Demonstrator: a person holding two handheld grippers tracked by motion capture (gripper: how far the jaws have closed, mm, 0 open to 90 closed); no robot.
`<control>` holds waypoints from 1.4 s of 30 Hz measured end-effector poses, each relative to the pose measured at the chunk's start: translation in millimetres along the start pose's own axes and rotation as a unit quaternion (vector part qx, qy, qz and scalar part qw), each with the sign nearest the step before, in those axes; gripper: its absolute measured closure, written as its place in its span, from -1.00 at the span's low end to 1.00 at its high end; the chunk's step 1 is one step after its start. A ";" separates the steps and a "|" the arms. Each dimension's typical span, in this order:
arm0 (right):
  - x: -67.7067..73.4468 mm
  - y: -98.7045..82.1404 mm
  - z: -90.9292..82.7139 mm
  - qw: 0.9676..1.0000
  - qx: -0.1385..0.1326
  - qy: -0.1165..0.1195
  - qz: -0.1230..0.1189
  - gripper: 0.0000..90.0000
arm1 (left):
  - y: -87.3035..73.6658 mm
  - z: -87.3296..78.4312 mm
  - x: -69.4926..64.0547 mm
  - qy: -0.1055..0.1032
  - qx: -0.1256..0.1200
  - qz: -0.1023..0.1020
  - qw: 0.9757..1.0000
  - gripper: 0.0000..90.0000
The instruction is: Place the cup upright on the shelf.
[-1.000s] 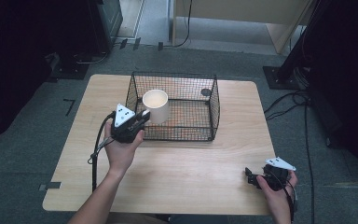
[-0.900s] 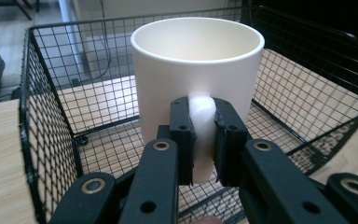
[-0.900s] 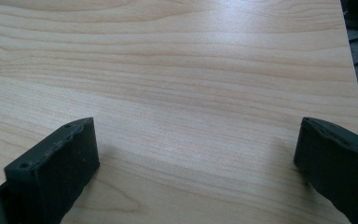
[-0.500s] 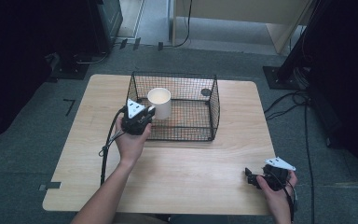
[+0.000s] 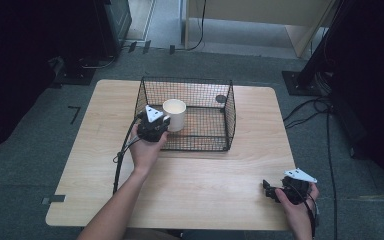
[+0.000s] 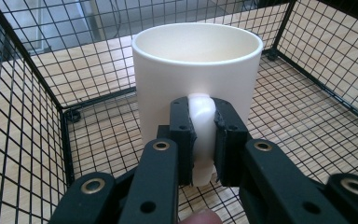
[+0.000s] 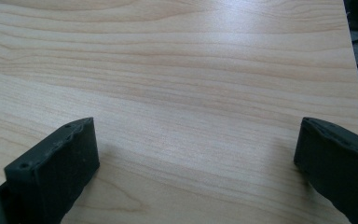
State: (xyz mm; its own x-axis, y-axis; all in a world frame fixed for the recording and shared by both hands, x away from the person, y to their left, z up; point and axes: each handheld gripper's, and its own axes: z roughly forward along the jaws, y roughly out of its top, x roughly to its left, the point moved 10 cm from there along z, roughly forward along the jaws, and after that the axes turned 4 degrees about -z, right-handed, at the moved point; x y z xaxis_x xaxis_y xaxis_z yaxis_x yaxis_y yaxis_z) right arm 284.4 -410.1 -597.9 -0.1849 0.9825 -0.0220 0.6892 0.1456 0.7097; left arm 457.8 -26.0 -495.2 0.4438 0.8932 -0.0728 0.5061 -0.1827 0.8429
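Note:
A white mug (image 5: 174, 114) stands upright inside a black wire basket (image 5: 215, 90) at the far middle of the wooden table. My left gripper (image 5: 163, 123) reaches over the basket's near left side, shut on the mug's handle (image 6: 201, 126). In the left gripper view the two black pads press the handle from both sides, and the mug (image 6: 196, 70) is empty. My right gripper (image 5: 266, 189) rests at the table's near right corner, held in a hand. Its jaws stand wide apart over bare wood (image 7: 191, 93), with nothing between them.
A small dark round object (image 5: 221, 99) lies in the basket's far right corner. The table (image 5: 200, 185) has free wood in front of the basket. Cables and dark stands (image 5: 325, 110) sit on the floor to the right and behind.
My left gripper has carried the mug rightward and down, over the basket's left wall and into the basket. The right gripper has stayed where it was.

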 end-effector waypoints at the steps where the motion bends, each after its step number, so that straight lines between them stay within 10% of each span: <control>1: 0.0 0.0 0.0 1.000 0.000 0.000 0.000 -1.00 | 0.0 0.0 0.0 0.000 0.000 0.000 1.000 0.80; 42: 0.3 0.0 0.0 1.000 0.000 0.001 -0.002 -1.00 | 1.4 3.3 6.7 -0.006 0.055 -0.014 0.998 0.64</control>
State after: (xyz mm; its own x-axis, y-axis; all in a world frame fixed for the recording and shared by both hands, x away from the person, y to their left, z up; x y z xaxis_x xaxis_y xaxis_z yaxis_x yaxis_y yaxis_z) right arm 284.3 -409.8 -597.9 -0.1885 0.9818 -0.0229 0.6885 0.1487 0.7098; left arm 464.0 -21.6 -496.3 0.4372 0.8935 -0.1023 0.5956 -0.2024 0.7774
